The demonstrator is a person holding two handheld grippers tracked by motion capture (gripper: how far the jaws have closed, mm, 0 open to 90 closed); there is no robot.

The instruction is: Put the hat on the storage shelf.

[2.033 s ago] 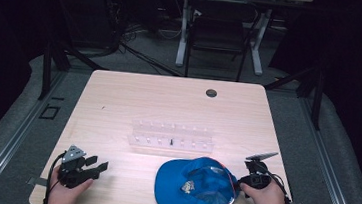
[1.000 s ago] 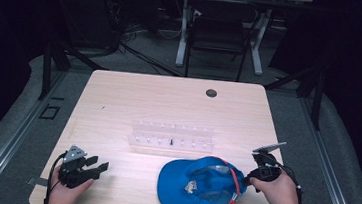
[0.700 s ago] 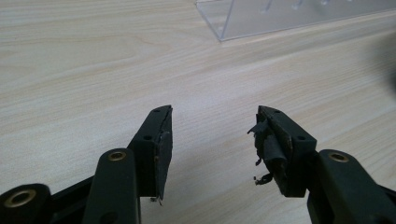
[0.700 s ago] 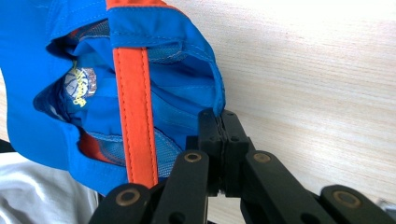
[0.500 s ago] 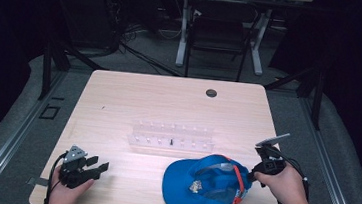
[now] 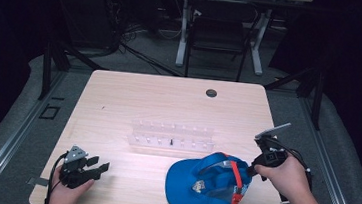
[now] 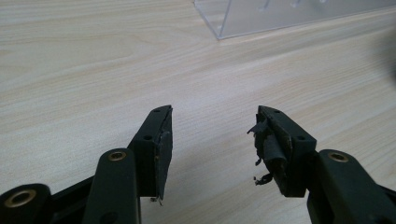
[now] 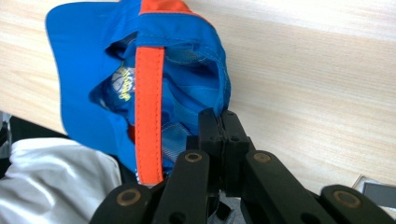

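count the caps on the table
1: a blue cap with an orange strap lies at the table's near edge, its back rim pinched in the right gripper.

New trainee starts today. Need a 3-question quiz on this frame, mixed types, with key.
1. True or false: the right tool is shut on the edge of the blue cap.
2. Multiple choice: the left tool is (A) gripping the cap, (B) open with bare table between its pads, (C) holding the rack.
3. Short answer: what stands on the table just beyond the cap, toward the far edge?

Key
1. True: its pads pinch the cap's rim by the orange strap.
2. B.
3. A clear plastic rack.
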